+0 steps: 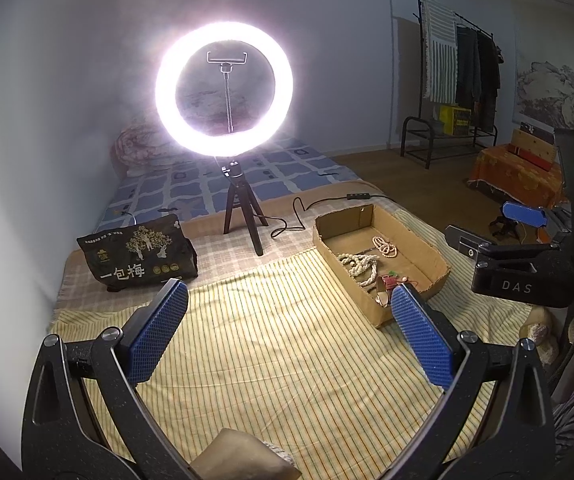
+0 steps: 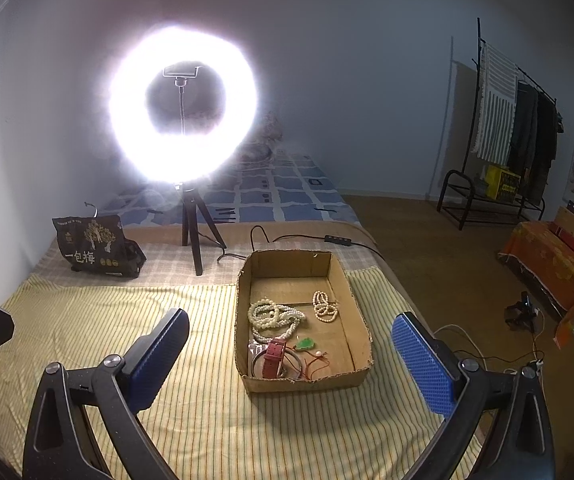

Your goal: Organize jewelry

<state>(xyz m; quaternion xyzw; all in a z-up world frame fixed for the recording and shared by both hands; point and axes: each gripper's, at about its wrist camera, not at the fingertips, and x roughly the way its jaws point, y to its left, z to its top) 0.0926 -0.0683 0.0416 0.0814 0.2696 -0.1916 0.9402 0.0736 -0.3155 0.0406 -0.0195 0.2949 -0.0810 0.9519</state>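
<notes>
A shallow cardboard box (image 2: pixel 363 332) sits on a yellow striped cloth (image 2: pixel 87 320) on the bed. In it lie a white bead necklace (image 2: pixel 273 316), a pinkish bead bracelet (image 2: pixel 324 306), a red-strap watch (image 2: pixel 274 358), a green pendant (image 2: pixel 306 345) and a metal bangle (image 2: pixel 255 362). The box also shows in the left wrist view (image 1: pixel 419 248). My right gripper (image 2: pixel 289 354) is open and empty, held above the box's near end. My left gripper (image 1: pixel 289 320) is open and empty over the cloth, left of the box. The right gripper also shows at the left wrist view's right edge (image 1: pixel 523 216).
A lit ring light on a black tripod (image 2: pixel 197 232) stands behind the cloth, its cable (image 2: pixel 271 240) running to the right. A black snack bag (image 2: pixel 91 248) lies at the back left. A clothes rack (image 2: pixel 507 128) and an orange-covered box (image 2: pixel 551 256) stand on the floor to the right.
</notes>
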